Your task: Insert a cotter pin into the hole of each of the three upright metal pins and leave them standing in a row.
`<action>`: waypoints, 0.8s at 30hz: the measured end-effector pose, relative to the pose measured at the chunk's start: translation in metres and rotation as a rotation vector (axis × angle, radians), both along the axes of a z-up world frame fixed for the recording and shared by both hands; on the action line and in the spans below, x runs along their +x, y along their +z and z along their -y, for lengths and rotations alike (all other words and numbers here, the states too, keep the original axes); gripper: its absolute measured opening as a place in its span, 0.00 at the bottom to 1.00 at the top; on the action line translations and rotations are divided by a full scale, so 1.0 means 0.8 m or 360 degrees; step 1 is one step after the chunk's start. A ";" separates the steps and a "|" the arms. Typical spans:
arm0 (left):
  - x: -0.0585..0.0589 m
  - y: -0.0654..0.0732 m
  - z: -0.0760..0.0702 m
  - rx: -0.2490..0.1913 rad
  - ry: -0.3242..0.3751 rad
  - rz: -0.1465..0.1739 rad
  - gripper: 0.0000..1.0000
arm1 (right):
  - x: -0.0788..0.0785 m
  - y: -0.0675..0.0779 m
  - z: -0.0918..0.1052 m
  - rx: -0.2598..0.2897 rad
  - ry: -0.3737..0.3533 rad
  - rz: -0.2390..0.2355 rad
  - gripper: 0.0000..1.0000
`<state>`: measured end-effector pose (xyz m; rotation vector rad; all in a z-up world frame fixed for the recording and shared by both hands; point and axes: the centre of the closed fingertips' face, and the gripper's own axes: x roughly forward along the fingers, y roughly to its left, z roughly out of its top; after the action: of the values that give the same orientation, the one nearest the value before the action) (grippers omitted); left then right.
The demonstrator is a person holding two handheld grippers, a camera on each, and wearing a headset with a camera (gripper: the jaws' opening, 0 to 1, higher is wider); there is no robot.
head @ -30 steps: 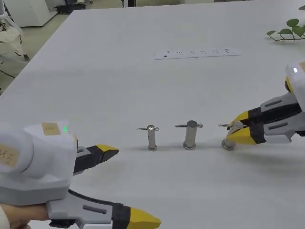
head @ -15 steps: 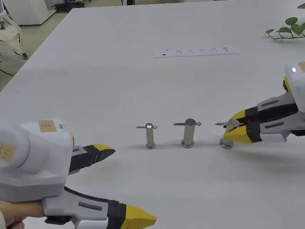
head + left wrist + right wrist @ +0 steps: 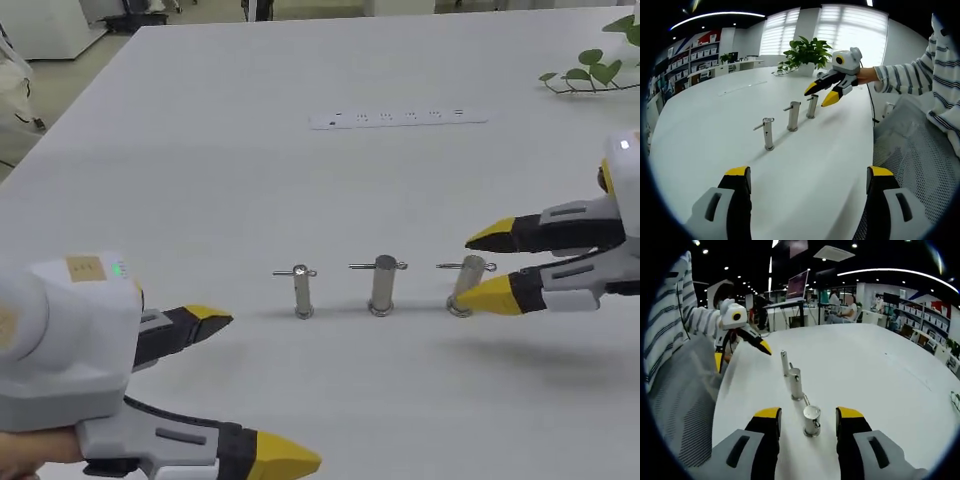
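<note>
Metal pins stand upright in a row across the white table (image 3: 200,150), apart from each other: the left pin (image 3: 303,296), the middle pin (image 3: 381,288) and the right pin (image 3: 811,422). Each pin carries a cotter through the hole near its top, and each cotter lies level: the left cotter (image 3: 292,272), the middle cotter (image 3: 362,266) and the right cotter (image 3: 450,266).

In the head view the right gripper (image 3: 462,267) reaches in from three o'clock of the row. Its yellow-tipped jaws are parted, one on each side of the right pin. In the right gripper view the pin stands between the two tips with a gap at both sides, so the jaws do not press on it and they hold nothing.

The left gripper (image 3: 808,171) is at about seven o'clock of the row in the head view, well apart from the left pin. Its jaws are spread wide with only bare table between them, and it holds nothing. In the left gripper view the row runs away from it toward one o'clock.

Beyond the pins, at twelve o'clock, a white power strip (image 3: 398,119) lies flat on the table. At two o'clock, at the far edge, are the green leaves of a plant (image 3: 585,72). A striped sleeve (image 3: 900,80) shows behind the right gripper in the left gripper view.
</note>
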<state>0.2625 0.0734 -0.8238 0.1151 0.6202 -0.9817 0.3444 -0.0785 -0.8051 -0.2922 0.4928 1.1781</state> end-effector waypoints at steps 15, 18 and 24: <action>0.010 0.024 -0.005 -0.0091 0.0109 0.0088 0.95 | -0.038 0.033 0.009 0.0188 -0.0308 -0.0007 0.80; 0.010 0.024 -0.006 -0.0090 0.0119 0.0088 0.97 | -0.046 0.036 0.009 0.0217 -0.0362 -0.0048 0.85; 0.008 0.024 -0.010 -0.0097 0.0155 0.0080 0.96 | -0.062 0.033 0.012 0.0224 -0.0397 -0.0099 0.96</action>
<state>0.2686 0.0816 -0.8044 0.0548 0.5443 -0.9000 0.2952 -0.0881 -0.7788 -0.0705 0.4829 0.9749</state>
